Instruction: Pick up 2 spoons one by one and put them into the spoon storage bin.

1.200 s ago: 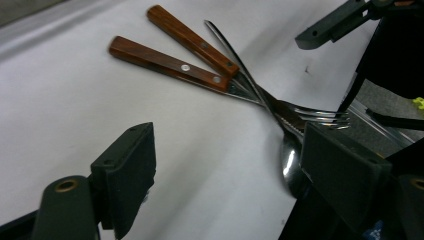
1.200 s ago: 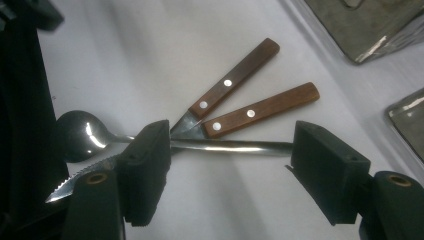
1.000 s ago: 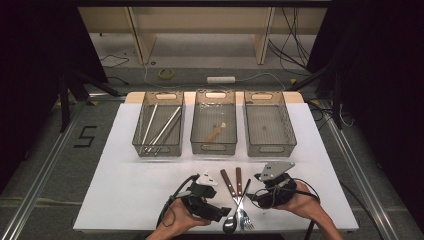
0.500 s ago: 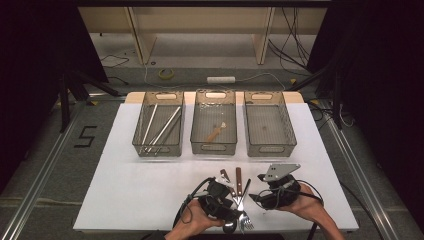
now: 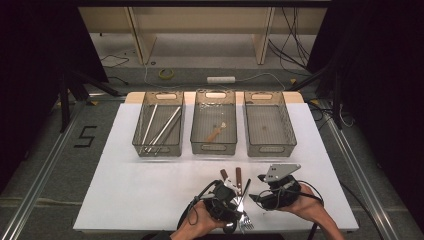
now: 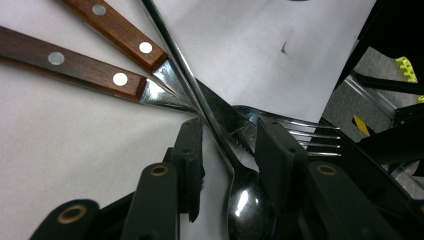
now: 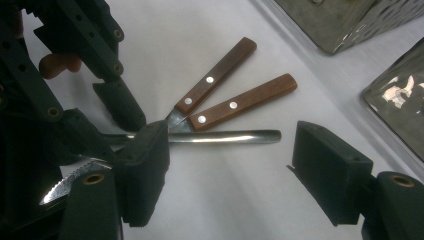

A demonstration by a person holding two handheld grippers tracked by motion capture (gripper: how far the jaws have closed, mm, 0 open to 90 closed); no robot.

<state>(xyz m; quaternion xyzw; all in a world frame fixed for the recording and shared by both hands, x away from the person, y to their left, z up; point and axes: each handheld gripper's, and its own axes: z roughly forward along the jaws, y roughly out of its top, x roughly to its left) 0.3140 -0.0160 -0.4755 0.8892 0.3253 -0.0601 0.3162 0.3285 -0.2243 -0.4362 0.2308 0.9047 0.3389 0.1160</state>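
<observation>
Cutlery sorting looks partly done: the left basket (image 5: pixel 159 131) already holds long metal rods and the middle basket (image 5: pixel 214 129) a wooden-handled piece, while the right basket (image 5: pixel 268 131) looks nearly bare. Near us from the middle basket, a spoon (image 6: pixel 235 165), a fork (image 6: pixel 305 135) and a serrated knife (image 6: pixel 227 112) lie crossed. Our left gripper (image 6: pixel 227 160) has just been closing, its jaws astride the spoon's neck, not visibly pinching. Our right gripper (image 7: pixel 230 165) waits beside, jaws apart and holding nothing.

text: "5" | on: floor (image 5: pixel 60 150) left of the table | other text: none readable
</observation>
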